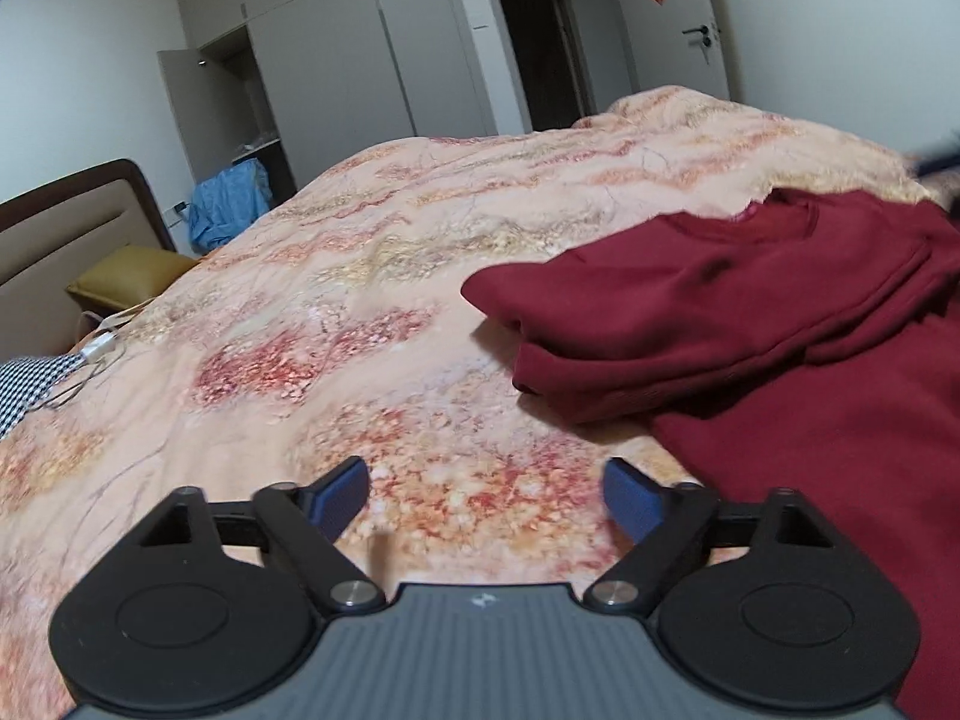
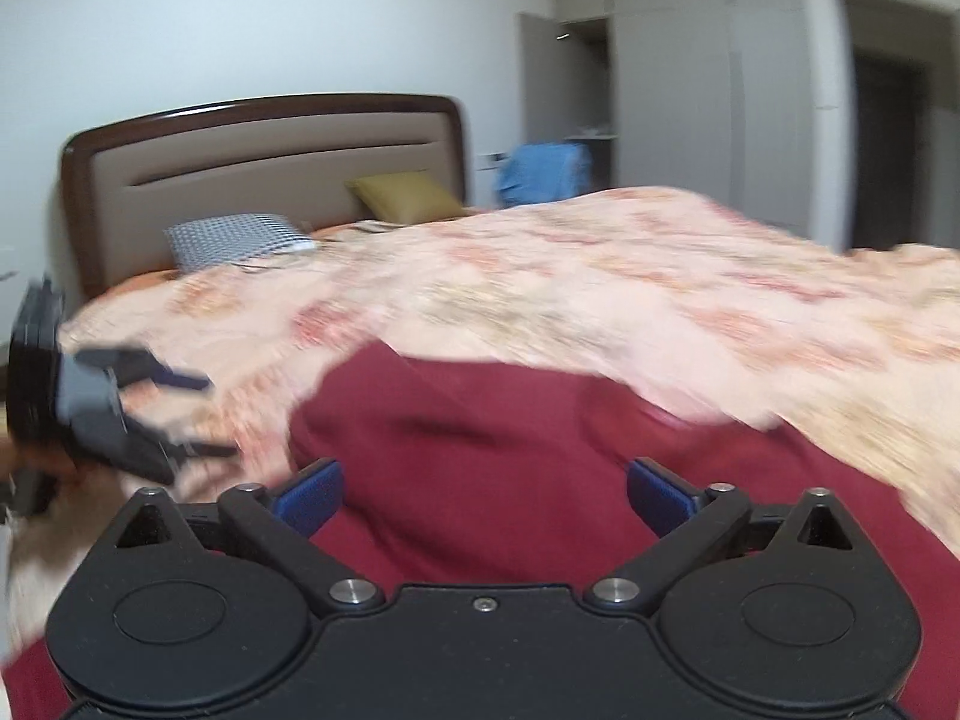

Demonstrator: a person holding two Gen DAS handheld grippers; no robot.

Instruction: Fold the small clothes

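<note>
A dark red garment (image 1: pixel 750 324) lies on the floral bedspread (image 1: pixel 372 276), partly folded, with one layer doubled over on top. In the left wrist view it fills the right side. My left gripper (image 1: pixel 486 495) hovers over bare bedspread to the garment's left, open, nothing between its blue pads (image 1: pixel 342 498). In the right wrist view the same red garment (image 2: pixel 492 456) spreads below and ahead of my right gripper (image 2: pixel 483 495), which is open and empty above the cloth. The left gripper (image 2: pixel 198 414) appears blurred at that view's left edge, open.
A padded headboard (image 2: pixel 270 174) with a checked pillow (image 2: pixel 240 240) and an olive cushion (image 2: pixel 408 195) stands at the bed's head. A cable and charger (image 1: pixel 99 348) lie near the pillow. Grey wardrobes (image 1: pixel 336 60), blue cloth (image 1: pixel 231 198) and a doorway (image 1: pixel 540 42) are beyond the bed.
</note>
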